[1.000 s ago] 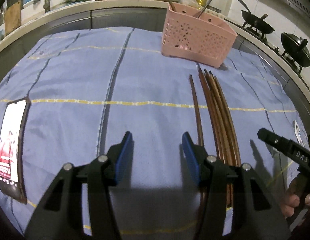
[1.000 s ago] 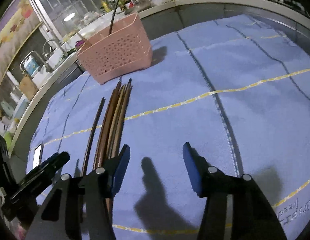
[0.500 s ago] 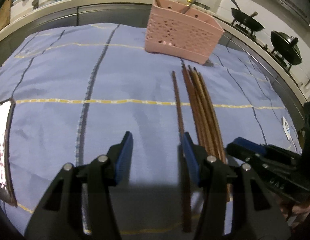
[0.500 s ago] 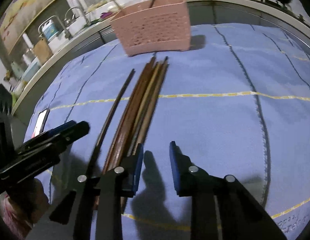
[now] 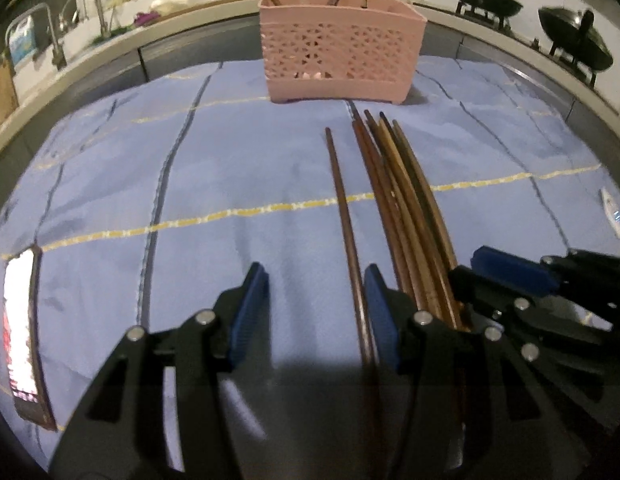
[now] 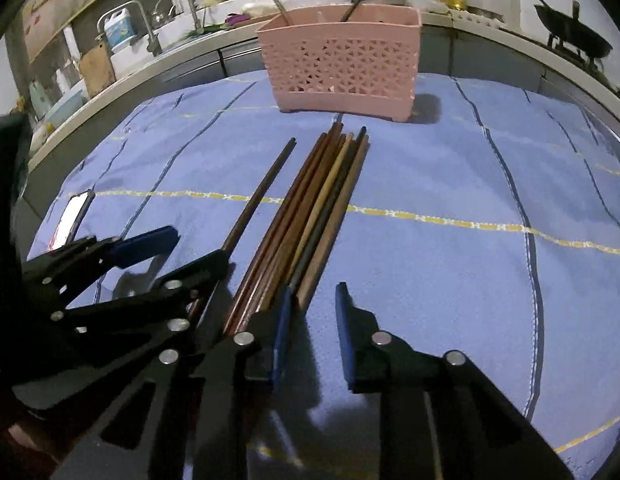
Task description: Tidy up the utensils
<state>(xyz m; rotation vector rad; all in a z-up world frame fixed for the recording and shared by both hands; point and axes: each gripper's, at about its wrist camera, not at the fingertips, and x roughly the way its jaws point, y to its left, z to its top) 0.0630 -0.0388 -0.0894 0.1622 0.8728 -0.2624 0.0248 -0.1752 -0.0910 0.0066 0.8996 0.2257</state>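
Blue cloth (image 6: 450, 168) bare right of chopsticks (image 6: 318, 208)

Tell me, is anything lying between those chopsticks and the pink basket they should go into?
Nothing visible does. The bundle of chopsticks and the single chopstick point toward the pink basket, with only bare blue cloth between their tips and it. The phone lies well off to the side.

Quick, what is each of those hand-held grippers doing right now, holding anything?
Left hand-held gripper: open, holding nothing; a single chopstick lies between its jaws.
Right hand-held gripper: jaws closing, nothing gripped; the chopstick bundle lies beside its left finger.
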